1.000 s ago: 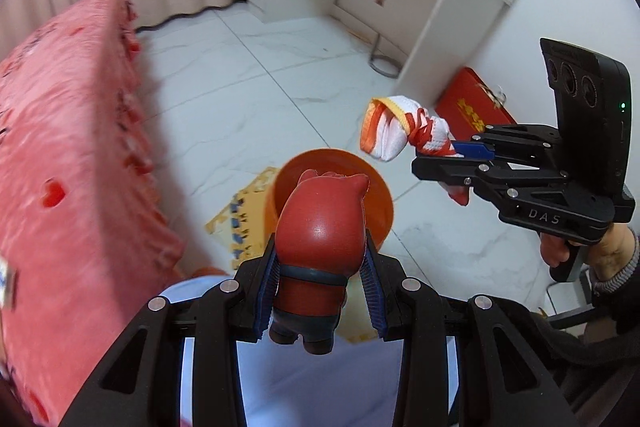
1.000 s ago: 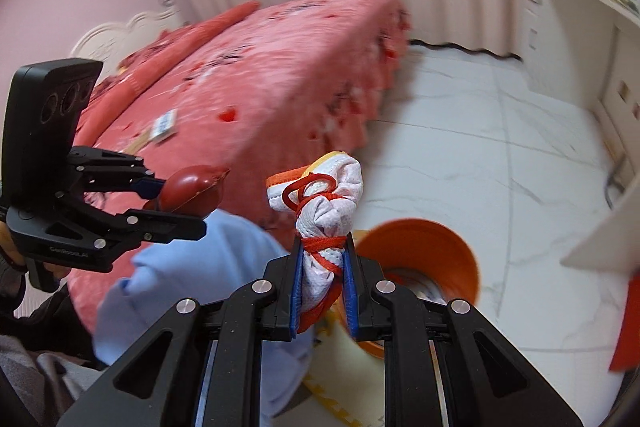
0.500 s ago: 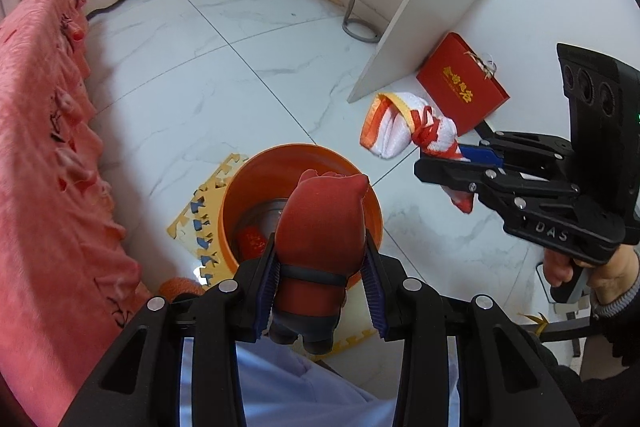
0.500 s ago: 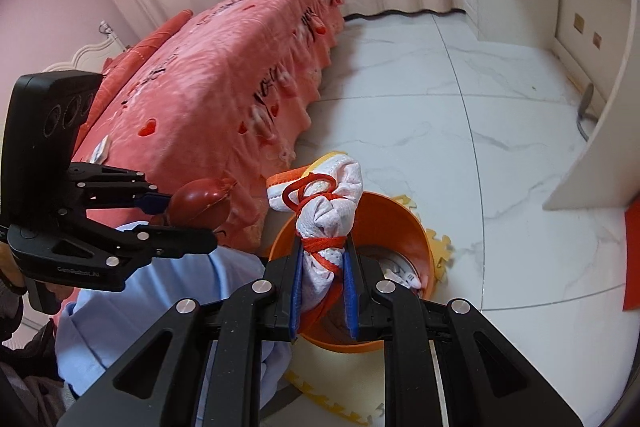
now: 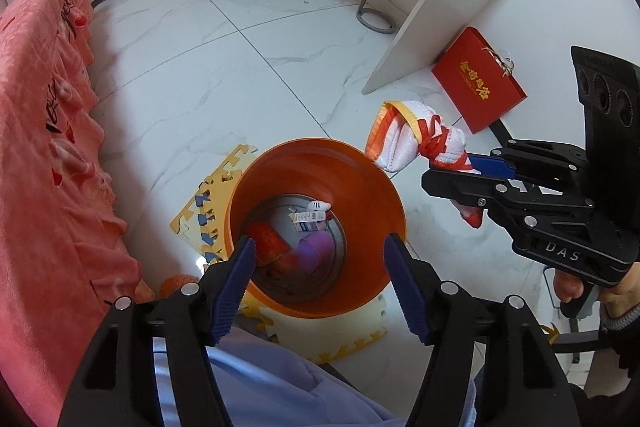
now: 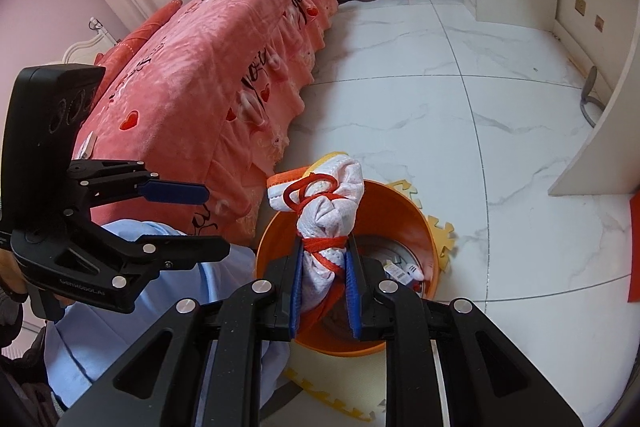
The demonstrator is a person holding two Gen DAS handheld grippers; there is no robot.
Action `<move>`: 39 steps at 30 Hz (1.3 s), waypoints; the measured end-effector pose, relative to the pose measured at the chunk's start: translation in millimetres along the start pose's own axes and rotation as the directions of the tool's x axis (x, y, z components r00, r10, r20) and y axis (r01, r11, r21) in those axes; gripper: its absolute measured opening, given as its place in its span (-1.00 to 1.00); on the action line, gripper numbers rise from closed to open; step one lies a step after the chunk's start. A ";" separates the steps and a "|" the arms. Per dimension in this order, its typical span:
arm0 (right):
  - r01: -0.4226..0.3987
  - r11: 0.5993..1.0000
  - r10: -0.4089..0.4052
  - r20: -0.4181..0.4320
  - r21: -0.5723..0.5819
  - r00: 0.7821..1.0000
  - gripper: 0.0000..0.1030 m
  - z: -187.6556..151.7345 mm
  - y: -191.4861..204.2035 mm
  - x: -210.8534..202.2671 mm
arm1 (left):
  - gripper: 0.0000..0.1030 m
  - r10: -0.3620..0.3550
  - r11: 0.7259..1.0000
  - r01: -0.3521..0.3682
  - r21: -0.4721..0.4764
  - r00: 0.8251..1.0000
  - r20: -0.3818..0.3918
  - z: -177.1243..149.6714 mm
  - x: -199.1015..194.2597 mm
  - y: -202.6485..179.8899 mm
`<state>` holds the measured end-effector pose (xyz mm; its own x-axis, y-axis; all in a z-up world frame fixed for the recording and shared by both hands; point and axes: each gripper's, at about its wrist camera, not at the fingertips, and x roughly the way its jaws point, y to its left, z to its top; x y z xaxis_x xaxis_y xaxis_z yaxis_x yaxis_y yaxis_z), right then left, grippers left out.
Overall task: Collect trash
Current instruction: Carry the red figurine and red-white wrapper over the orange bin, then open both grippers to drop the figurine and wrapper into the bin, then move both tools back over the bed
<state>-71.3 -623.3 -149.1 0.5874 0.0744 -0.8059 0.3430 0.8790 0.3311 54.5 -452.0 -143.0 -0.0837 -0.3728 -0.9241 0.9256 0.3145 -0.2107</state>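
Left wrist: left gripper (image 5: 320, 263) jaws spread, hiding bin (image 5: 372, 195) contents; right gripper (image 6: 324, 283) pinches bundle (image 6: 320, 199).

The left tool (image 5: 320, 259) points steeply downward, its two blue-padded fingers (image 5: 236, 279) spread wide with nothing between them; seen from the right wrist, it sits off to the left with both fingers reaching rightward, well apart from each other. The right tool (image 6: 323, 283) has its fingers drawn in close, pads pressing both sides of what it grips; the person's right hand (image 5: 576, 291) wraps the handle below it.
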 end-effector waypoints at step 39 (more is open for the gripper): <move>-0.044 0.991 0.051 0.047 -0.126 0.998 0.45 0.9 87.6 -43.6 | 0.71 0.161 0.982 -0.143 -0.126 0.975 0.151 -61.4 -92.2 15.7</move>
<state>-66.2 -550.0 -84.5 0.6381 0.0966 -0.7639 0.2215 0.9271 0.3023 54.1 -359.1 -80.7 0.1233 -0.4447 -0.8871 0.8741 0.4719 -0.1151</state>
